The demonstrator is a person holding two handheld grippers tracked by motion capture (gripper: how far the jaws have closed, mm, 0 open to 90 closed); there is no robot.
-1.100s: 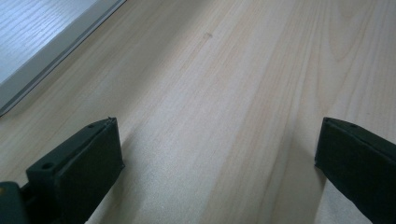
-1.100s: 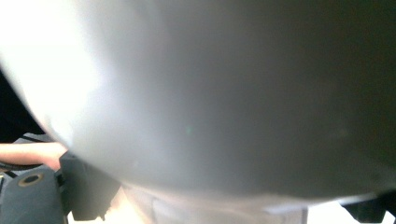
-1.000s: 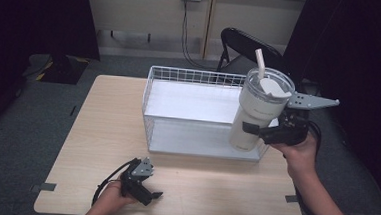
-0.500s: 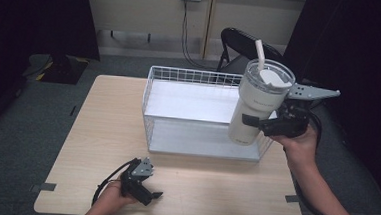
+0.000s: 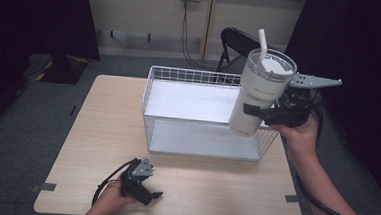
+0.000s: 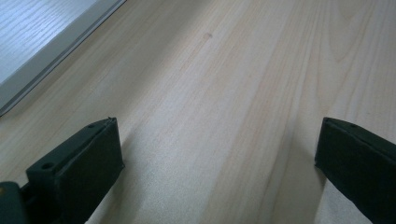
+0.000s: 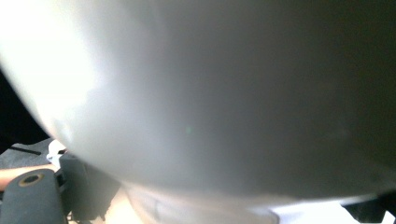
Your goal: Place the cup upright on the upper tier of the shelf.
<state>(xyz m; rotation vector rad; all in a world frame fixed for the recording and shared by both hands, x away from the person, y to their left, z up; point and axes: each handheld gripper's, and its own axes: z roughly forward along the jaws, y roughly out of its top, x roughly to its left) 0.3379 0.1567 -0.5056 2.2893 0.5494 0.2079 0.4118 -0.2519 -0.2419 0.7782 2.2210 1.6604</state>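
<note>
- Presently, a large pale tumbler (image 5: 260, 97) with a lid and a straw (image 5: 262, 44) is held in the air by the right tongs (image 5: 258, 111), which are clamped on its lower body.
- The tumbler is seen tilted slightly, above the right end of a white wire basket (image 5: 151, 105), with its base over the basket's front right corner.
- In the right gripper view, the tumbler's grey wall (image 7: 224, 93) is pressed close against the camera, and one black jaw is seen at the lower left.
- The basket is set on the far half of the wooden desk (image 5: 102, 132); a flat white floor is seen inside it.
- The left tongs (image 5: 145, 192) are held low at the near edge of the desk, well apart from the basket.
- In the left gripper view, the jaws of the left tongs are spread wide with only bare wood (image 6: 224, 116) between them, and nothing is gripped.
- A dark folding chair (image 5: 235, 40) is seen behind the desk.
</note>
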